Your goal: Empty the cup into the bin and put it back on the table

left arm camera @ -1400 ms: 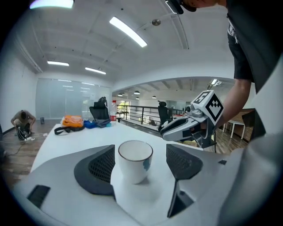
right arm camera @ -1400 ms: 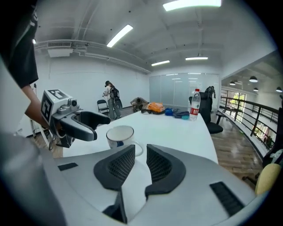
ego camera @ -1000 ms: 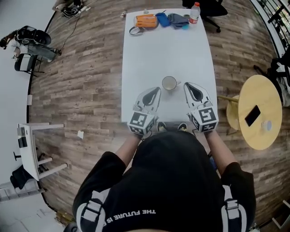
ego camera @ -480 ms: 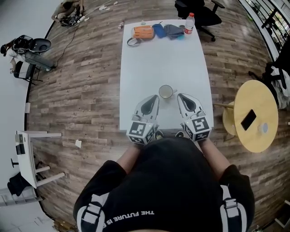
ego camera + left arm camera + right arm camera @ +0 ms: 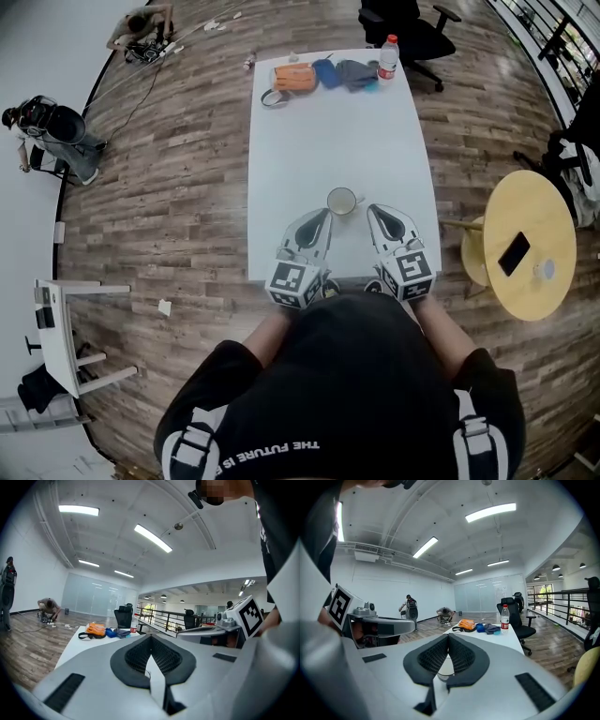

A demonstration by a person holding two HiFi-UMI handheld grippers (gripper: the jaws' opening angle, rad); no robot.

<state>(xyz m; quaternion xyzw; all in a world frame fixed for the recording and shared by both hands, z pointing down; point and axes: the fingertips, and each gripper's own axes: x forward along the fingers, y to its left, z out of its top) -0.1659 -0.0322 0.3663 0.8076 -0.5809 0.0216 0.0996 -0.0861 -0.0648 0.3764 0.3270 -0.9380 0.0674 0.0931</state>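
A white cup [image 5: 341,201] stands upright on the white table [image 5: 328,131], near its front edge. In the head view my left gripper [image 5: 322,216] lies just left of the cup and a little nearer than it. My right gripper [image 5: 374,211] lies just to the cup's right. Both point away from me with nothing held. The left gripper [image 5: 151,637] has its dark ribbed pads pressed together. The right gripper [image 5: 448,636] also has its pads meeting at the tips. Part of the cup [image 5: 444,667] shows beyond the pads, through the gap under them. I cannot see what is inside the cup.
At the table's far end lie an orange bag [image 5: 295,75], a blue pouch [image 5: 328,72], a grey cloth [image 5: 358,72] and a water bottle [image 5: 386,56]. A black office chair [image 5: 412,21] stands behind. A round yellow side table [image 5: 525,244] with a phone [image 5: 515,254] is on the right.
The head view has shifted a little, so the table sits lower in frame. Both grippers and the cup keep their places relative to each other. A person at far left has moved.
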